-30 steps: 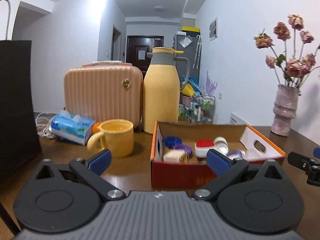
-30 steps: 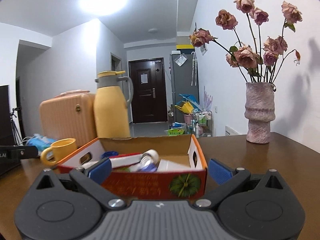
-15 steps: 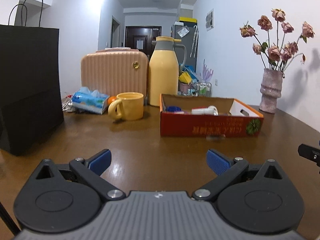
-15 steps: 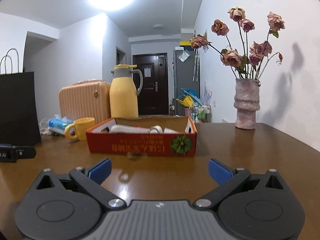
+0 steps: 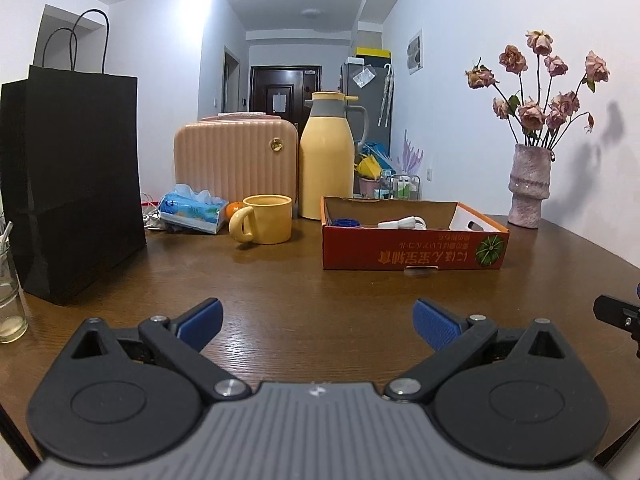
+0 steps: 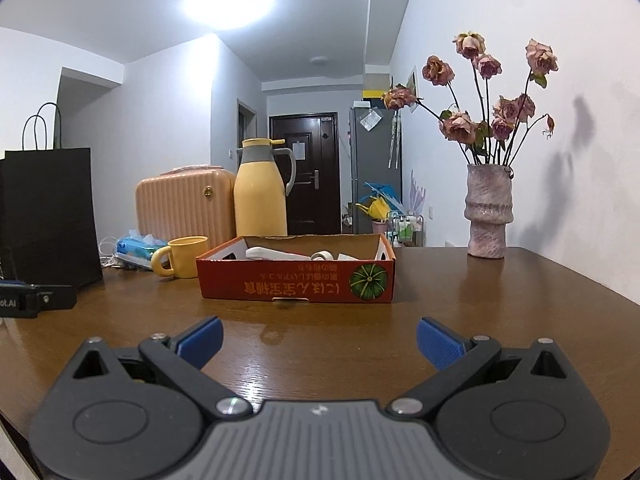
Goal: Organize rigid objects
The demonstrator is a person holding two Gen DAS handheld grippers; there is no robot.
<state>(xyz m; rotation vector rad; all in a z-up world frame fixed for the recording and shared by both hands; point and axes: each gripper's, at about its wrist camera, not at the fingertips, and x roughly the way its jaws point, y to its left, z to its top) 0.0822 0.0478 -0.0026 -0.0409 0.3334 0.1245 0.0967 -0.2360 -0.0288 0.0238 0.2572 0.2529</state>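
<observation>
Left wrist view: the left gripper (image 5: 318, 324) gapes wide, holding nothing, above the brown table (image 5: 304, 280). The right gripper (image 6: 320, 340) likewise spreads wide. The red cardboard box (image 5: 414, 254) with small items sits far, right of the yellow mug (image 5: 266, 218).

Pretty much the same hardware is seen on both sides: the left gripper (image 5: 316, 322) and right gripper (image 6: 319, 340) are built from matte black plastic, with two round housings, silver screws at the pivots, and a ribbed grey centre plate. Textured blue pads (image 5: 435, 324) are fitted to the fingers.
</observation>
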